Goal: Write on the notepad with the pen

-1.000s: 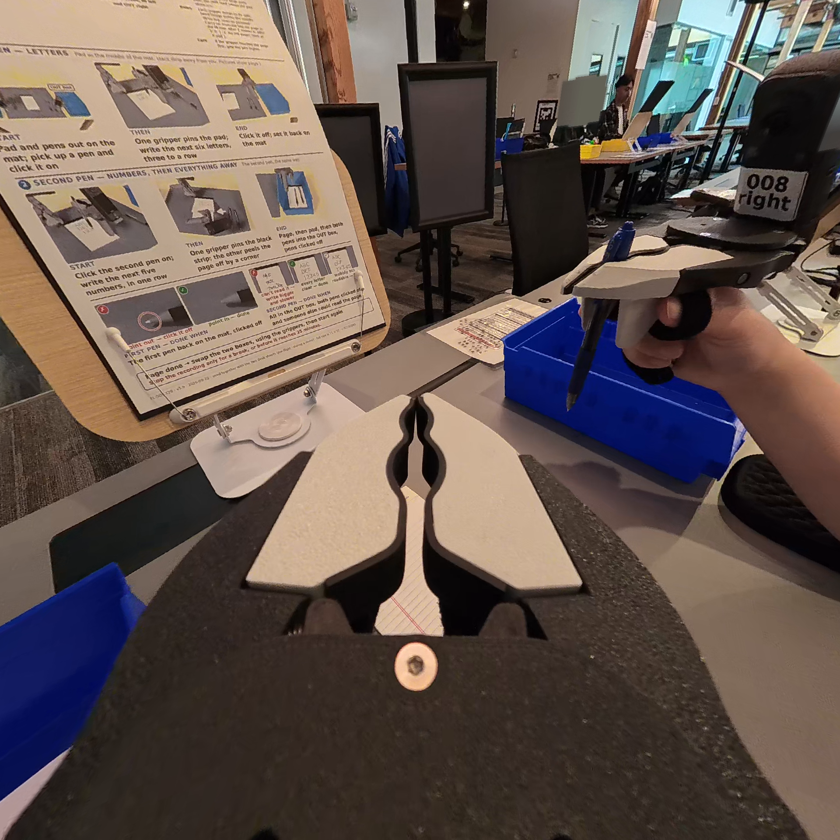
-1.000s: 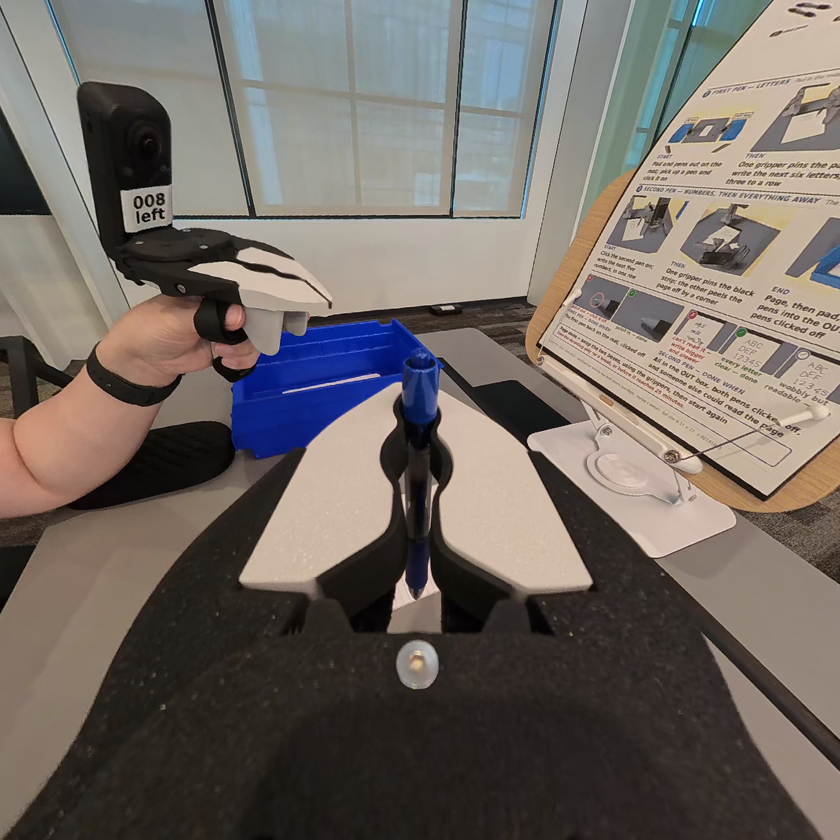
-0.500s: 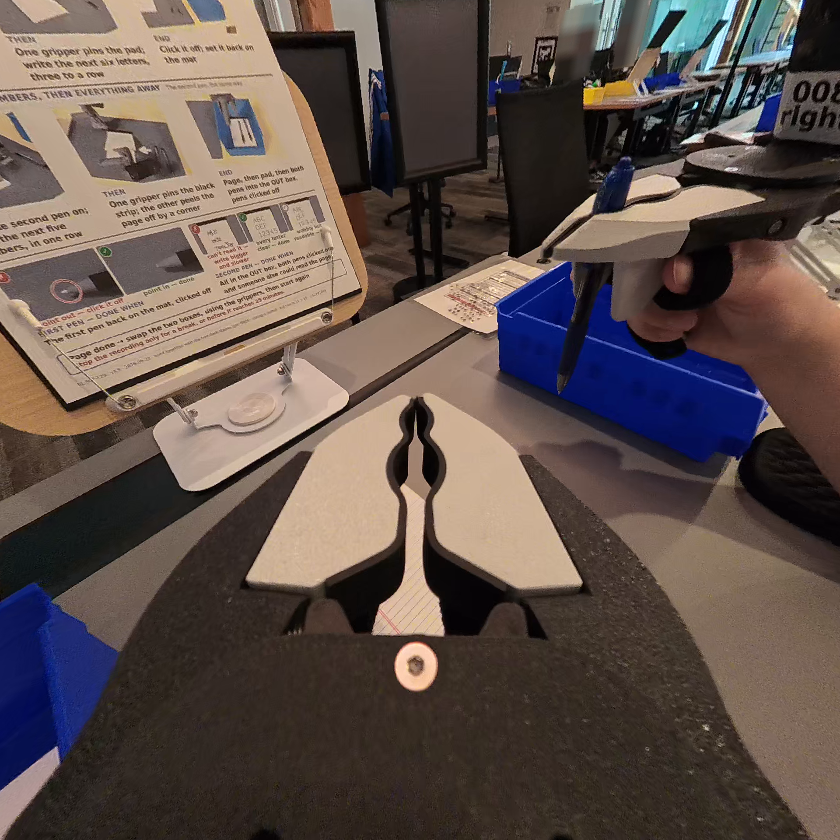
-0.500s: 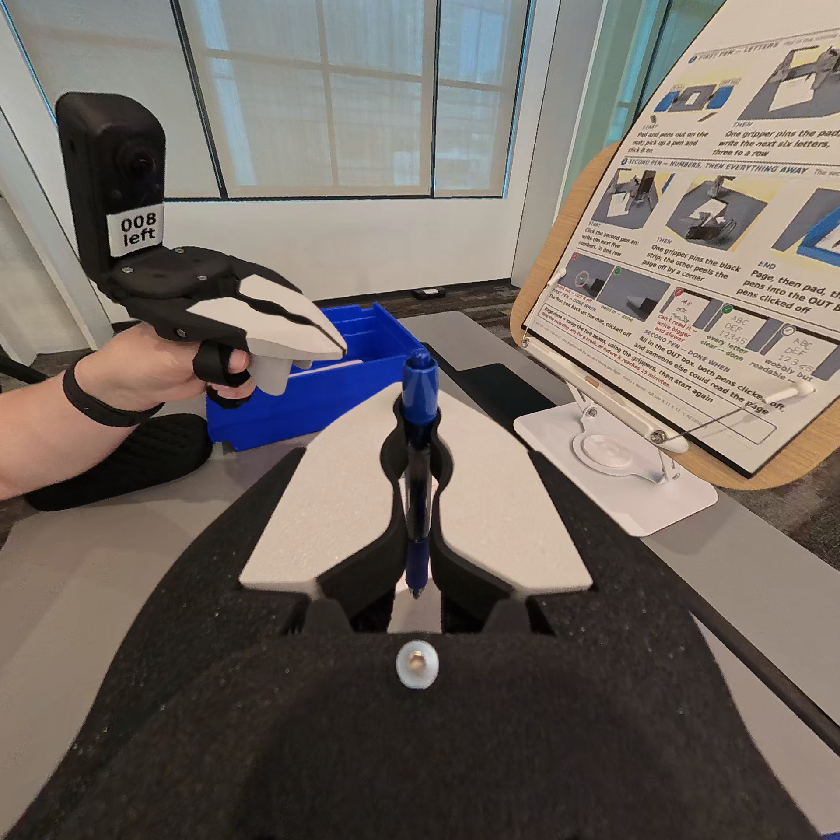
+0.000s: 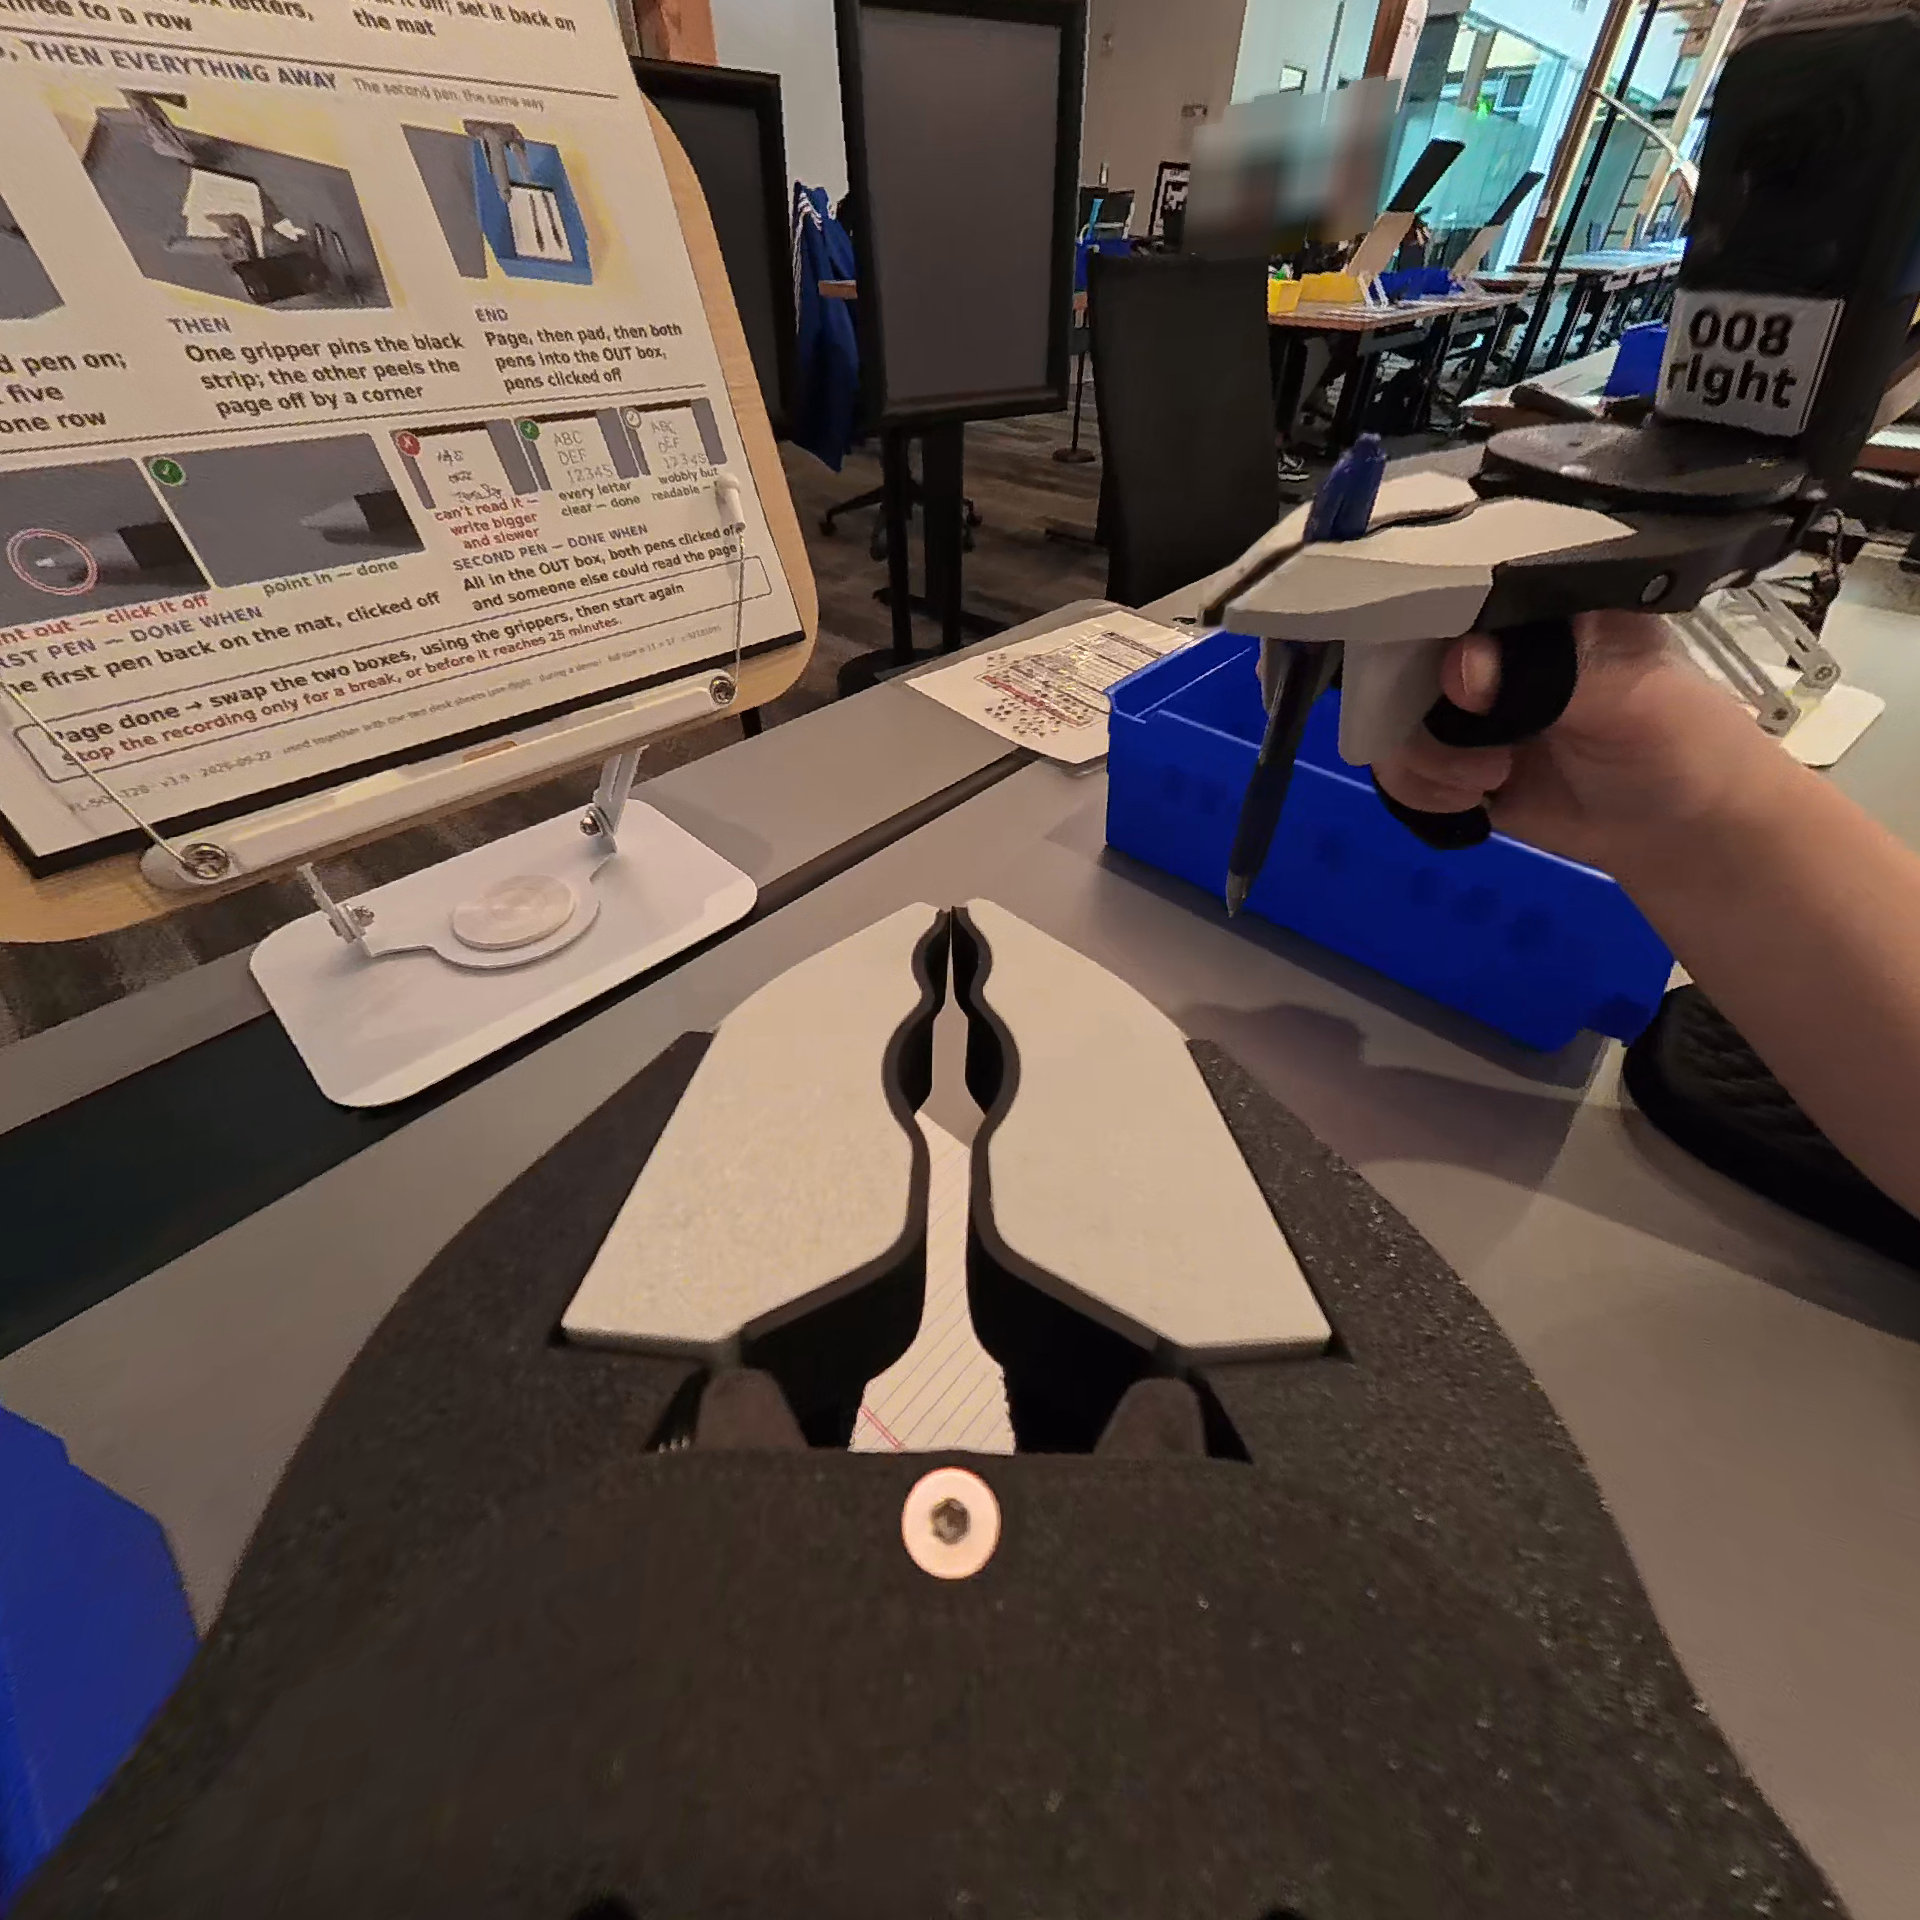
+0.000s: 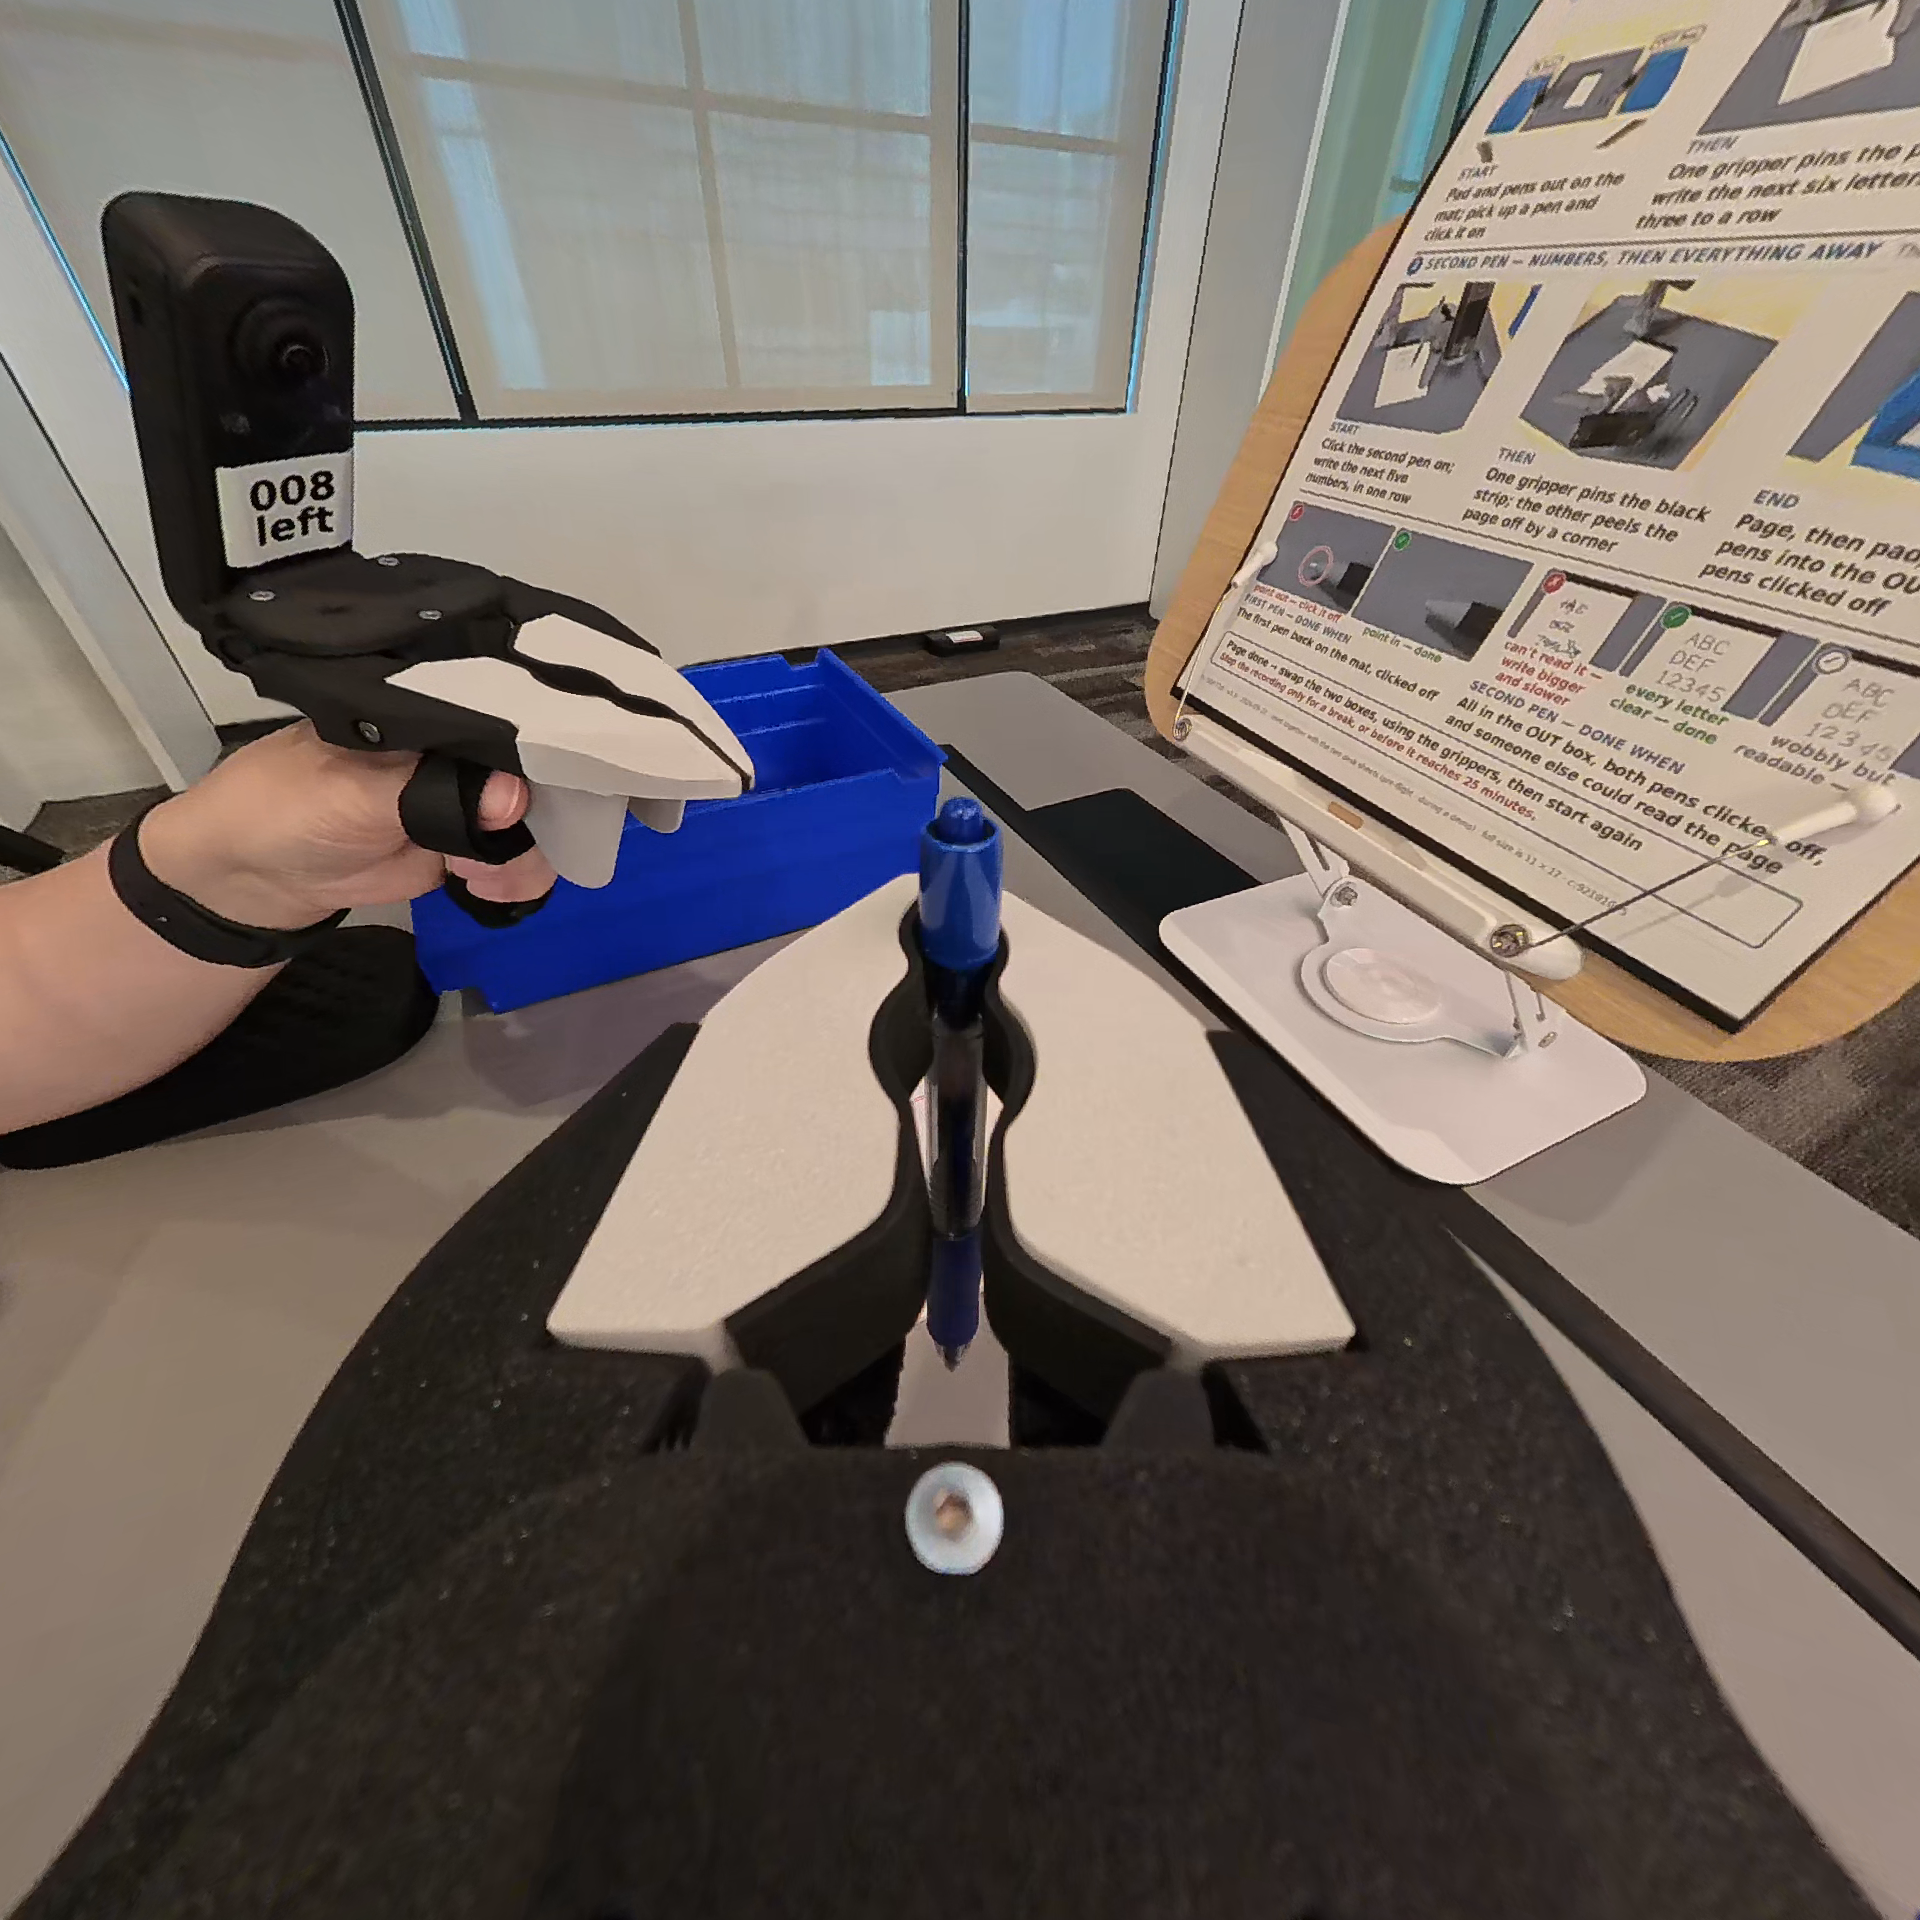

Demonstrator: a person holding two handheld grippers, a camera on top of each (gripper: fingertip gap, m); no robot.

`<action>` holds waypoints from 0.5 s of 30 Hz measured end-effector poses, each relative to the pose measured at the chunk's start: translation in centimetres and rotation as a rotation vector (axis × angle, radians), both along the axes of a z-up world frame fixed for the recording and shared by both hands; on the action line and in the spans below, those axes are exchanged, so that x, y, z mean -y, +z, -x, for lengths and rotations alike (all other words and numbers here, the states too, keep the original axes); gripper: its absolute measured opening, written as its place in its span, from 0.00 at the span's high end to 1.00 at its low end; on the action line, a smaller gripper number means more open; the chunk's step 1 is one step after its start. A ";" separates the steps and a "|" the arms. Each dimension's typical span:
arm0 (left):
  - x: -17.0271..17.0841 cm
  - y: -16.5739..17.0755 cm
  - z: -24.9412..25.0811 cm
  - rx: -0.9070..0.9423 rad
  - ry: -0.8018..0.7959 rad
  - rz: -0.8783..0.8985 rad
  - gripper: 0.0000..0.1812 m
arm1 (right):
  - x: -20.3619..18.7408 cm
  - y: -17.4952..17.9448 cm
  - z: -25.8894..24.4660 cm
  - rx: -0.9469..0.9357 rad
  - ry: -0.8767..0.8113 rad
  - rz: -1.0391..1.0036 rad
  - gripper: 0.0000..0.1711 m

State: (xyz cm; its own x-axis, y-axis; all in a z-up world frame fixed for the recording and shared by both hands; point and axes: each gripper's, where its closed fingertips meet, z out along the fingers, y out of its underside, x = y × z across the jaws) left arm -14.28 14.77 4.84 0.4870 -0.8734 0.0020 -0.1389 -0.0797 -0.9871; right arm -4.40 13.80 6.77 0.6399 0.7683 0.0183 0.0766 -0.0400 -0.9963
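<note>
My right gripper (image 6: 956,914) is shut on a blue pen (image 6: 954,1039), which stands upright between its fingers with the tip pointing down. It also shows in the left wrist view (image 5: 1226,613), holding the pen (image 5: 1273,748) above the grey mat in front of a blue bin. My left gripper (image 5: 951,914) is shut and empty. A strip of the lined notepad (image 5: 940,1340) shows below it through the gap between its fingers. In the right wrist view the left gripper (image 6: 727,769) hovers in front of the other blue bin.
A blue bin (image 5: 1403,883) stands at the right and another blue bin (image 6: 790,831) at the left. An instruction board on a white stand (image 5: 499,935) rises at the back, also seen in the right wrist view (image 6: 1403,1039). Black wrist rests (image 5: 1745,1122) lie under the forearms. About 11 centimeters separates my left fingertips from my right.
Both grippers have come lower and closer to each other over the mat. The pen stays gripped in the right one and the left stays shut.
</note>
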 end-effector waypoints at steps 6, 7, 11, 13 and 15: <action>-0.4 0.5 0.5 0.026 0.014 0.003 1.00 | -0.2 -1.0 0.8 0.024 0.001 0.010 0.98; -0.4 0.4 0.5 0.028 0.022 0.002 1.00 | -0.1 -1.1 0.9 0.025 0.003 0.011 0.98; -0.6 0.0 0.3 0.035 0.042 0.019 1.00 | 0.0 -1.1 1.0 0.032 0.001 0.008 0.98; -0.6 -0.5 0.2 0.029 0.052 0.034 0.99 | -0.1 -1.3 1.0 0.036 -0.006 0.008 0.98; -0.6 -1.0 0.0 0.032 0.059 0.056 0.98 | -0.3 -1.5 0.9 0.037 -0.014 0.009 0.98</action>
